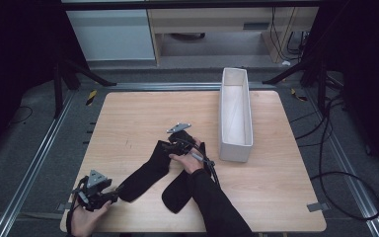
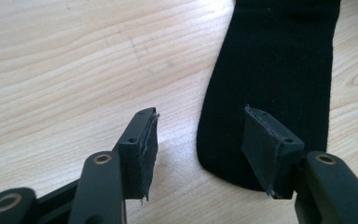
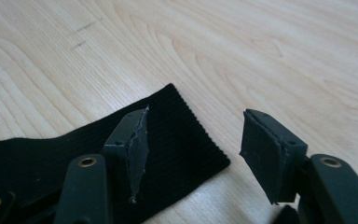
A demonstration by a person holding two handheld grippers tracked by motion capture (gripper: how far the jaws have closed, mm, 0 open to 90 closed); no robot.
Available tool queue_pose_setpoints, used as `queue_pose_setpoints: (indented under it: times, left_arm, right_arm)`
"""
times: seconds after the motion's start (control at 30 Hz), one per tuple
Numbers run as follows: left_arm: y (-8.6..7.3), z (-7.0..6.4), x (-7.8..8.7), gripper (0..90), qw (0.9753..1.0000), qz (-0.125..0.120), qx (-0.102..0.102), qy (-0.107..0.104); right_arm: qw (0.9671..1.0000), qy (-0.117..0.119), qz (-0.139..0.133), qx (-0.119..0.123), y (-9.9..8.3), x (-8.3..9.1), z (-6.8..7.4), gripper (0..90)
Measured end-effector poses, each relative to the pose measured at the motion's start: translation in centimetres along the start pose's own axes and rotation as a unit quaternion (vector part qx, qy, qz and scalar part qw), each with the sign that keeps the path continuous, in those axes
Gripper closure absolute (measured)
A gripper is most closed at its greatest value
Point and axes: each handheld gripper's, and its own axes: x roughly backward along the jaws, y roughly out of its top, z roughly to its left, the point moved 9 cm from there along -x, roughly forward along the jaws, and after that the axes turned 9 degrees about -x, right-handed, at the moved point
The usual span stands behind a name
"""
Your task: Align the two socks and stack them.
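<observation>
Two black socks on the table, both grippers open at one sock's ends.

The left sock (image 1: 145, 175) lies on the wooden table (image 1: 128, 118), left of the white box (image 1: 235, 116). Left gripper (image 2: 198, 140) gapes at its toe, right gripper (image 3: 191, 144) at its ribbed cuff; a shallow bite could slip off. No writing readable.

A light wooden table (image 1: 128, 113) is carrying two black socks (image 1: 143, 178) and a white box (image 1: 235, 148) at its right

socks (image 1: 150, 173) | 2, black | flat on table, side by side
</observation>
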Motion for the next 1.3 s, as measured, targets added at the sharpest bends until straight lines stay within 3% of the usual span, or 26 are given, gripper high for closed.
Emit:
queue_pose_setpoints:
  times: [0.1, 0.3, 0.43, 0.53, 0.63, 0.67, 0.83, 0.93, 1.17, 1.3]
  left_arm:
    - [-0.3, -0.1, -0.5, 43.3, 0.9999, 0.014, -0.006, -0.004]
    - [-0.7, -0.5, -0.9, 47.5, 0.9994, 0.030, -0.010, -0.013]
    - [-0.6, -0.7, -0.9, 55.8, 0.9994, 0.032, -0.003, -0.016]
    - [-0.5, -0.9, -1.0, 62.8, 0.9992, 0.039, 0.000, -0.009]
    - [-0.5, -0.9, -1.0, 68.5, 0.9990, 0.045, 0.001, -0.004]
    - [-0.4, -1.1, -1.0, 77.7, 0.9988, 0.048, 0.001, -0.002]
    - [-0.2, -1.4, -1.0, 85.8, 0.9985, 0.053, -0.010, 0.004]
    - [0.2, -1.6, -0.5, 86.1, 0.9993, 0.037, 0.002, -0.009]
    - [2.5, -2.8, 1.6, 86.3, 0.9994, -0.024, 0.005, -0.024]
    - [3.6, -4.3, 2.2, 86.3, 0.9983, -0.044, -0.007, -0.039]
  right_arm:
    - [0.9999, -0.004, 0.009, 0.008, -0.4, -0.7, 0.0, 42.2]
    - [0.9996, -0.007, 0.026, -0.001, -1.2, -1.6, -0.4, 48.7]
    - [0.9996, -0.006, 0.028, -0.001, -1.3, -1.5, -0.3, 57.0]
    - [0.9994, 0.001, 0.034, -0.006, -1.4, -1.3, 0.1, 68.7]
    - [0.9991, 0.004, 0.041, -0.013, -1.5, -1.2, 0.3, 73.6]
    - [0.9986, 0.010, 0.046, -0.025, -1.5, -1.2, 0.5, 77.8]
    - [0.9989, 0.019, 0.036, -0.023, -1.5, -0.7, 1.0, 79.5]
    - [0.9990, 0.037, 0.019, -0.014, -0.8, 0.3, 1.8, 79.5]
    - [0.9977, 0.064, -0.025, -0.001, 1.3, 3.7, 2.8, 79.4]
    - [0.9972, 0.063, -0.039, 0.005, 1.7, 5.5, 2.6, 79.3]
